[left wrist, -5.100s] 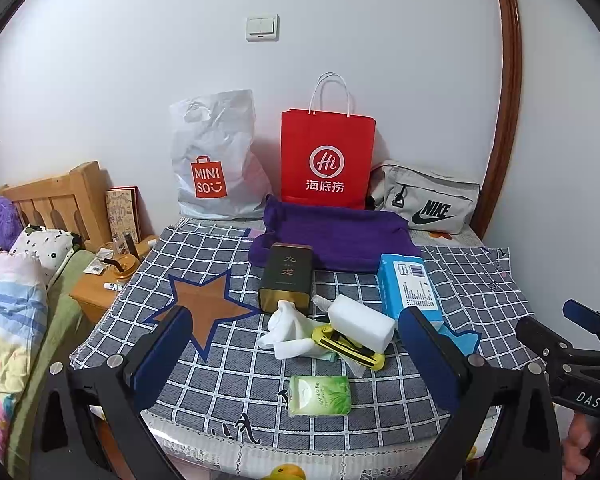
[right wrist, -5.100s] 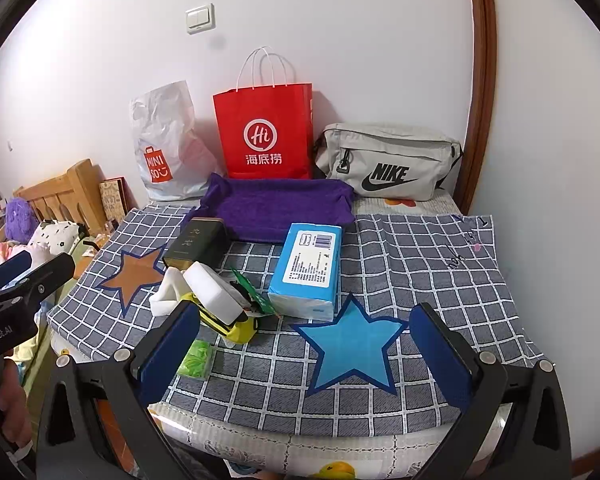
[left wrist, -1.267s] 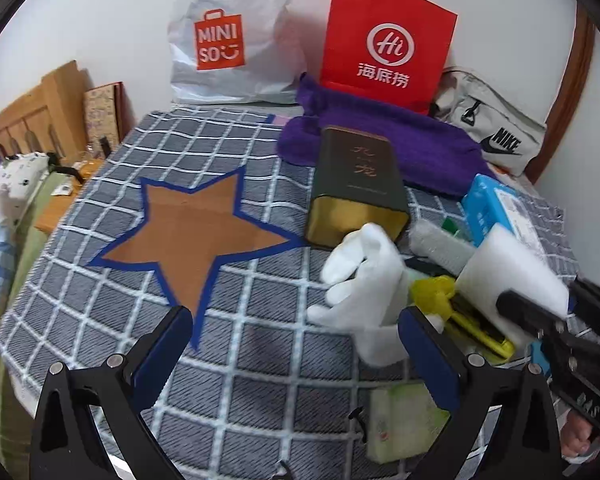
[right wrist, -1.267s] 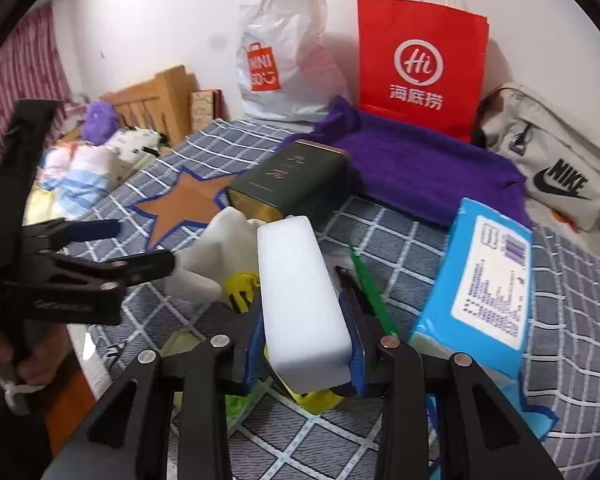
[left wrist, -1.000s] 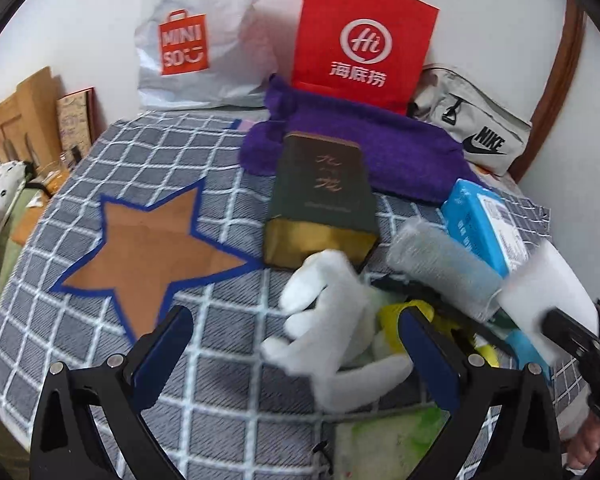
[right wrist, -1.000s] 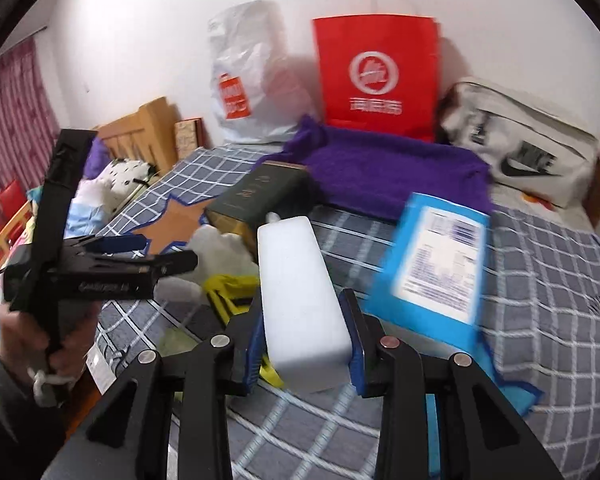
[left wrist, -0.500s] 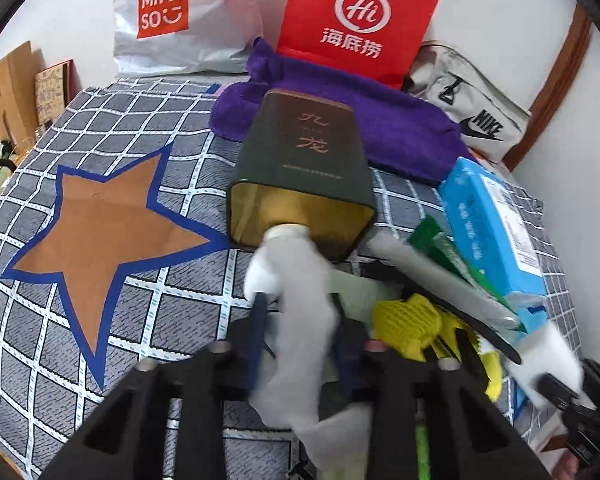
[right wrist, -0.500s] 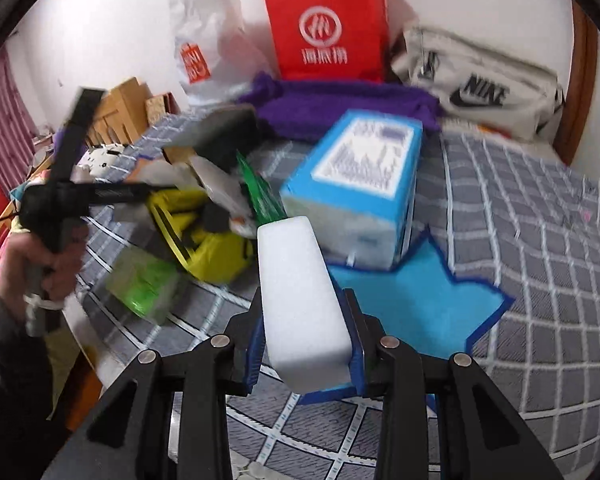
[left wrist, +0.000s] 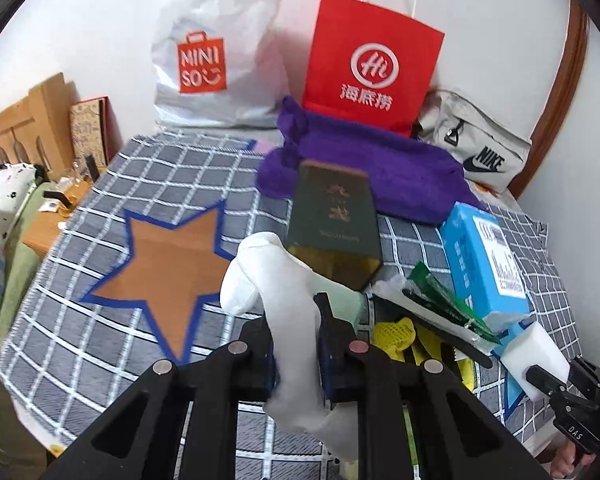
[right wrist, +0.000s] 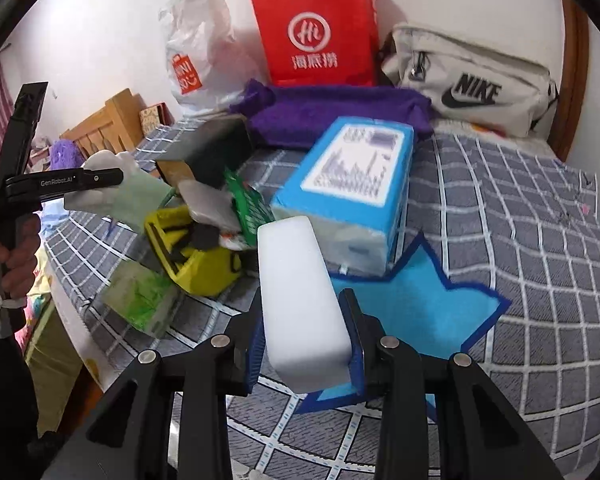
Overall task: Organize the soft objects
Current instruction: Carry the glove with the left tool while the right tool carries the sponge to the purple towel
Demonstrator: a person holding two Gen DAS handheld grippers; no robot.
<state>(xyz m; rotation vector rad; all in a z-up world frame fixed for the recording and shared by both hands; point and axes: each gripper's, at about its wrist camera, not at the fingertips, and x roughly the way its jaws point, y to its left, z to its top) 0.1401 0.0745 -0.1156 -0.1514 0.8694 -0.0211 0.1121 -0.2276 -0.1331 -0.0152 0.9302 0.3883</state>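
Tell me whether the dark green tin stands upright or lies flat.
Lying flat: the dark green tin rests on its broad side on the checked cloth, gold end facing the camera.

A red paper bag (left wrist: 374, 60) stands at the upper middle of the left wrist frame against the white wall, a white Miniso plastic bag (left wrist: 216, 52) just left of it and a grey Nike pouch (left wrist: 474, 144) to its right. A dark green tin box (left wrist: 334, 216) (gold end facing the camera) lies at centre. A wooden headboard (left wrist: 18, 124) shows at left.
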